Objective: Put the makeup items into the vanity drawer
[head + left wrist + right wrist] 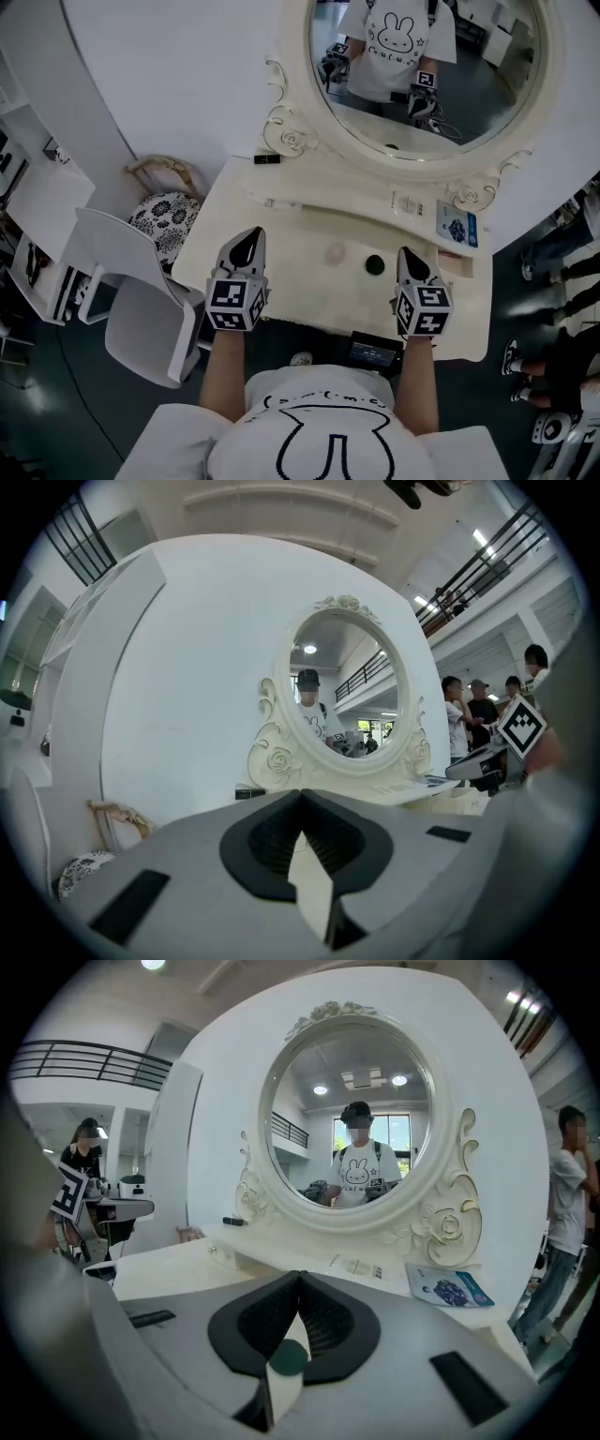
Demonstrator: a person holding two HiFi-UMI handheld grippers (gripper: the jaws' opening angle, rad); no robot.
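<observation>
My right gripper (411, 255) is clenched, its tips meeting with nothing between them. My left gripper (249, 242) is clenched and empty too. Both hover over the front of the table (281, 281), pointing at the mirror (427, 66).

The green pot (375, 264) lies flat on the table just to the left of my right tips and about level with them. It is apart from them, not touching. In the right gripper view it shows low through the slit under the closed tips, so I judge it to be almost in line already. The pot is round, so it has no long axis to square up to. My right hand is clearly the nearer one, and the left is well apart from it.

The pink pot (336, 251) sits further left, about midway between the two grippers. A black stick (267, 158) lies on the back ledge by the mirror's frame, and a packet (457, 228) lies at the back right. Both are beyond my tips.

I cannot see the drawer standing open anywhere along the front edge. I judge the next move needs the right jaws to part, shift a little left and drop around the green pot.
</observation>
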